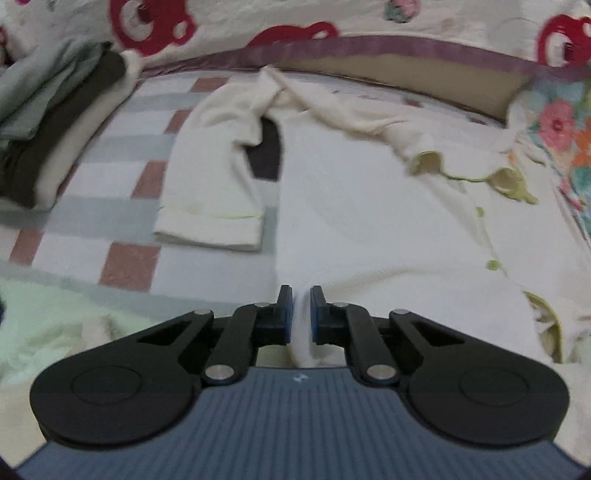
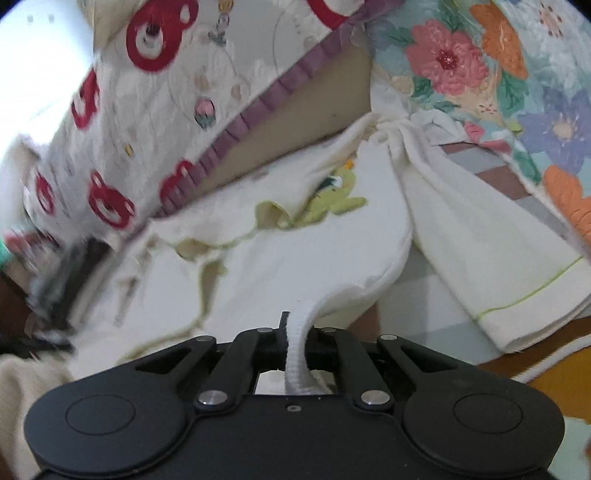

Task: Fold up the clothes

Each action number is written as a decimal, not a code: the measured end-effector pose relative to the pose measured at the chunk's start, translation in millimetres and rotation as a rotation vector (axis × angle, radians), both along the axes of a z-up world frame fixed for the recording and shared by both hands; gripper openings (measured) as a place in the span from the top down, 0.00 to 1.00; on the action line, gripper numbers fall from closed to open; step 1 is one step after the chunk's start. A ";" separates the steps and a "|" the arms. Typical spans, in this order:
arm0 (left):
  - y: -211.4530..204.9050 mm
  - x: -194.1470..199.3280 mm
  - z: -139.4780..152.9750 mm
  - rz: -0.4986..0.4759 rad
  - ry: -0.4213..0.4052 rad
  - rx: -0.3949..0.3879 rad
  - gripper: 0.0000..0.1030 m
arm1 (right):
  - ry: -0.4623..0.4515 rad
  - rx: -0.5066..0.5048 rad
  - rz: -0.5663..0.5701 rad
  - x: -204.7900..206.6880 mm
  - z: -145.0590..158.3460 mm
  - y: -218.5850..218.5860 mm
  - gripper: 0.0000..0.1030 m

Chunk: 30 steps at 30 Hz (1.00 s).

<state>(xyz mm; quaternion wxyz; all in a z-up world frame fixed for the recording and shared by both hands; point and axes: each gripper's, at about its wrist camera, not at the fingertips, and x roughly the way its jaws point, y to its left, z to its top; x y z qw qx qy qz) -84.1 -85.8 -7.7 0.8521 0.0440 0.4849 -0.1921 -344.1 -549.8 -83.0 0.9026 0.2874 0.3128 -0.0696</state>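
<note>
Two grippers are in view, one per camera. The left gripper (image 1: 300,310) sits at lower centre of its frame, its blue-padded jaws drawn close with a narrow slit between them; cream fabric lies in and behind that slit, but whether the pads actually pinch it cannot be told. The right gripper (image 2: 295,343) at lower centre of its frame is clamped on a ribbed white hem of the cream garment (image 2: 295,258), the strip passing up between the jaws and curving away to the right.

The cream garment (image 1: 369,206) is spread across the checked bedsheet (image 1: 122,173), filling the centre and right of the left view. One sleeve (image 1: 210,177) lies folded down at centre left, its cuff flat on the sheet. Green buttons (image 1: 492,264) run along the right edge, and a yellow-green trimmed neckline (image 1: 472,173) shows at upper right. In the right view a green embroidered figure (image 2: 336,195) appears on the chest at centre.

A stack of folded clothes (image 1: 48,133) rests at the upper left of the left view. A red-patterned quilt (image 1: 295,22) crosses the top, and a floral blanket (image 2: 498,74) occupies the upper right of the right view.
</note>
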 end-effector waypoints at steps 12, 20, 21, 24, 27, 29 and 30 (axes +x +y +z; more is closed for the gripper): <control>-13.8 12.2 -33.8 -0.005 0.163 -0.001 0.51 | 0.084 0.169 -0.052 -1.7 -37.4 -15.2 0.54; -13.1 -18.0 -3.3 -0.020 -0.073 0.106 0.98 | -0.099 0.138 0.015 -4.1 2.2 2.7 0.96; -7.6 -21.2 9.2 0.011 -0.129 0.080 0.98 | -0.127 0.116 0.021 -6.6 14.2 3.6 0.96; 4.3 -25.1 43.3 0.073 -0.253 0.018 0.98 | -0.189 0.106 0.002 -11.8 42.9 -2.7 0.96; 5.1 -29.9 72.7 0.084 -0.341 0.010 0.98 | -0.250 0.070 -0.027 -16.3 77.6 -10.4 0.96; 0.7 -38.0 93.3 0.078 -0.386 0.011 0.99 | -0.278 0.062 -0.025 -20.0 98.0 -14.2 0.96; 1.6 -45.9 104.9 0.071 -0.389 -0.027 0.99 | -0.291 0.065 -0.022 -22.2 107.0 -16.2 0.96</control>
